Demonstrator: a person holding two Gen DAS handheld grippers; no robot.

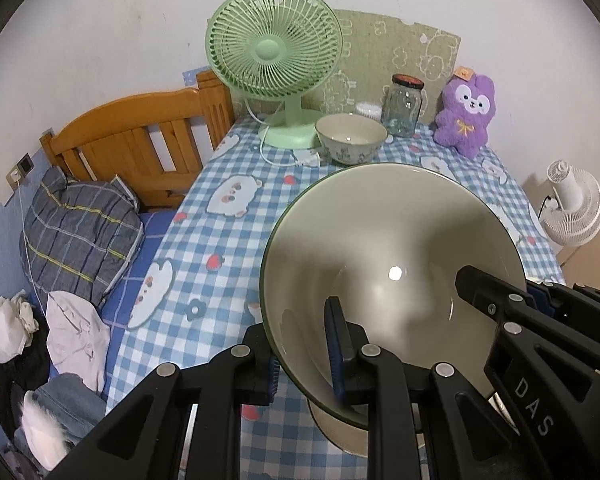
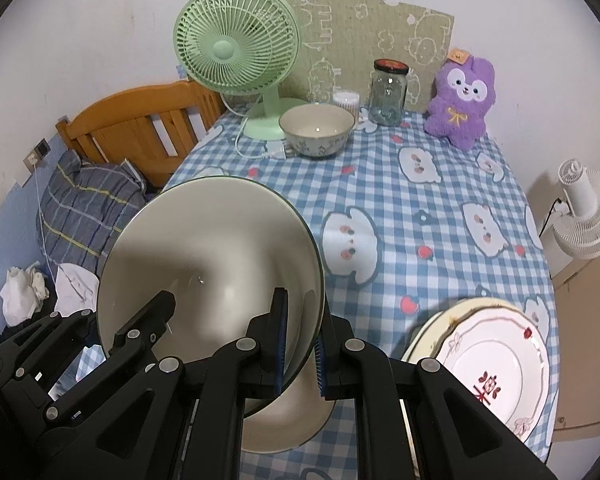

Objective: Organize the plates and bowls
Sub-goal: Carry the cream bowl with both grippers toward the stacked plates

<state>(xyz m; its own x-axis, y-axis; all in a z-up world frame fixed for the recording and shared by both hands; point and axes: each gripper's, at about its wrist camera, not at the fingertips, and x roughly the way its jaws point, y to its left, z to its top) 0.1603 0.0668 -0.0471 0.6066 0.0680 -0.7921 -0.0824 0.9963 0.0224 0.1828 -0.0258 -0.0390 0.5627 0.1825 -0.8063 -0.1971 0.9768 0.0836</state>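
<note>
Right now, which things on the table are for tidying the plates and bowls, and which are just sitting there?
For the job:
- big bowl, gripped by left gripper and right gripper
- patterned bowl
- stacked plates

Just sitting there:
- green fan
- glass jar
- purple plush toy

Large bowl (image 1: 392, 264) foot: partly covered by the left claw (image 1: 304, 364); its lower edge is lost behind the black frame.
Right claw (image 2: 300, 356) outer pad: behind the bowl wall, only its blue edge shows.
Plates (image 2: 496, 372): near side cut by the claw frame; the cream plate underneath shows only a rim crescent.
Red mark on top plate: partly hidden, unreadable.
Small tub (image 1: 368, 110): mostly hidden behind the patterned bowl (image 1: 350, 138); contents too small to tell.
Jar (image 2: 388, 94) contents: unclear through glass.
Clothes on bed (image 1: 72, 320): cut off by the lens edge.
White fan (image 2: 588, 216): base out of sight behind the table (image 2: 440, 208).
</note>
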